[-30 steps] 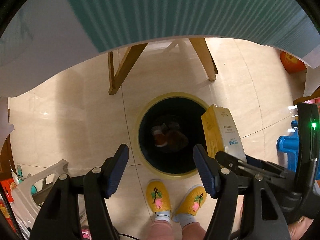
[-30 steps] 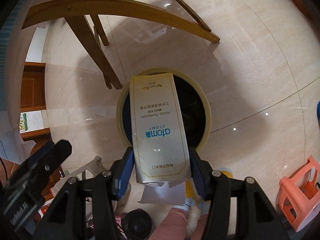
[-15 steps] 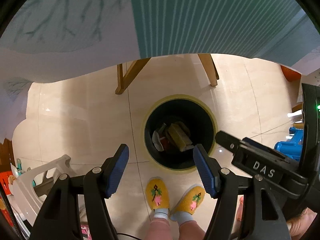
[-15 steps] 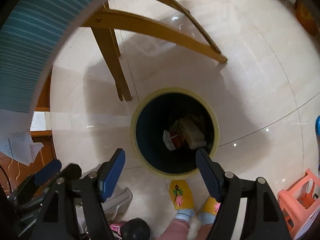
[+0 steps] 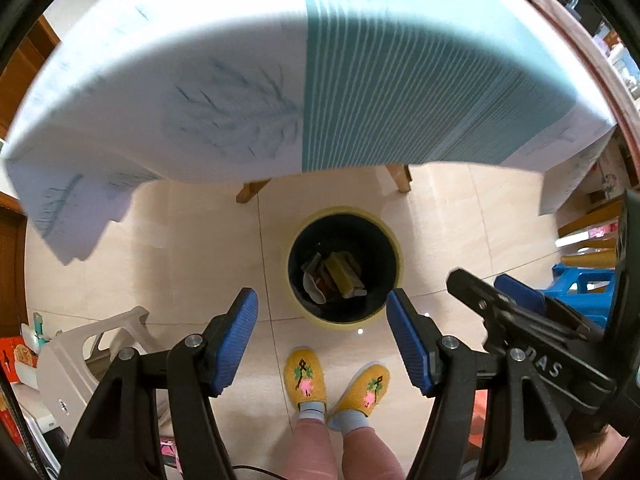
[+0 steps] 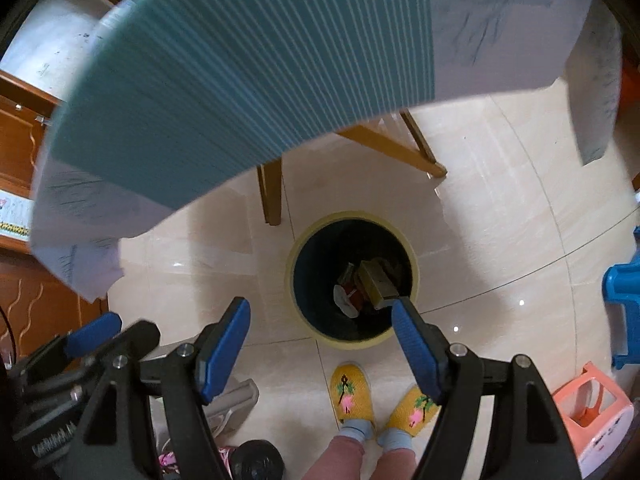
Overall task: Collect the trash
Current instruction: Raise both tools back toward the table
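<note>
R gripper [image 6: 320,344] jaws just opened wide, now empty, so my toothpaste box [image 6: 376,284] lies in the bin [image 6: 294,264] w/ other trash; L gripper [image 5: 322,334] also open, empty, both raised toward desk [image 5: 400,80] for next item.

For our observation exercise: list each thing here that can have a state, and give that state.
Left claw: open, empty.
Right claw: open, empty, its jaws just opened.
Trash bin: upright on the floor, no lid, partly filled.
Yellow box: lying inside the bin.
Tablecloth: draped over the table edge.
</note>
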Demonstrator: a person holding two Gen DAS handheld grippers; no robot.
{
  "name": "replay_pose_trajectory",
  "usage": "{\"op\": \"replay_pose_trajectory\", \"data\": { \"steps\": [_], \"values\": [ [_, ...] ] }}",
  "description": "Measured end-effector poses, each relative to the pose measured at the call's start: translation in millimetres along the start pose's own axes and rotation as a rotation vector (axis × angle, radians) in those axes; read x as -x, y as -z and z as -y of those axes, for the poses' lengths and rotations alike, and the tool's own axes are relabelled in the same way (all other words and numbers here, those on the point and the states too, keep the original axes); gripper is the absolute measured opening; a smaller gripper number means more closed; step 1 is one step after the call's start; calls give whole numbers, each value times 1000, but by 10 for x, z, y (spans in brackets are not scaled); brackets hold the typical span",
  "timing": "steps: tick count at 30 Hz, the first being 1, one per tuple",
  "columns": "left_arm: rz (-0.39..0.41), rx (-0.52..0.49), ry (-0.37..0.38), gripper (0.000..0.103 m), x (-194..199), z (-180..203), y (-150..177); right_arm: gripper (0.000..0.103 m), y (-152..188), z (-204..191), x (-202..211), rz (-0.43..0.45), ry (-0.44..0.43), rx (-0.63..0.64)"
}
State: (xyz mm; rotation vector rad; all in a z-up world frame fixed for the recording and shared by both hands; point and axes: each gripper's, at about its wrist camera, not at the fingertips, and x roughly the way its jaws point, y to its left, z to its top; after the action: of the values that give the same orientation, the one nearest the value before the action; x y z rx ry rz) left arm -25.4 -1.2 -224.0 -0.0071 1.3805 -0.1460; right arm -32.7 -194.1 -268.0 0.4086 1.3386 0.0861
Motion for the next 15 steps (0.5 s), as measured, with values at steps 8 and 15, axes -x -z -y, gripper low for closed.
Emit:
{"op": "replay_pose_trajectory", "data": {
  "steps": [8,15],
  "values": [
    [71,4,-4,65,835,-50,-23,74,80,-178,756,26,-30,40],
    [158,-1,3,65,1510,18,-112,74,71,-354,1420,120,-28,107]
  ]
}}
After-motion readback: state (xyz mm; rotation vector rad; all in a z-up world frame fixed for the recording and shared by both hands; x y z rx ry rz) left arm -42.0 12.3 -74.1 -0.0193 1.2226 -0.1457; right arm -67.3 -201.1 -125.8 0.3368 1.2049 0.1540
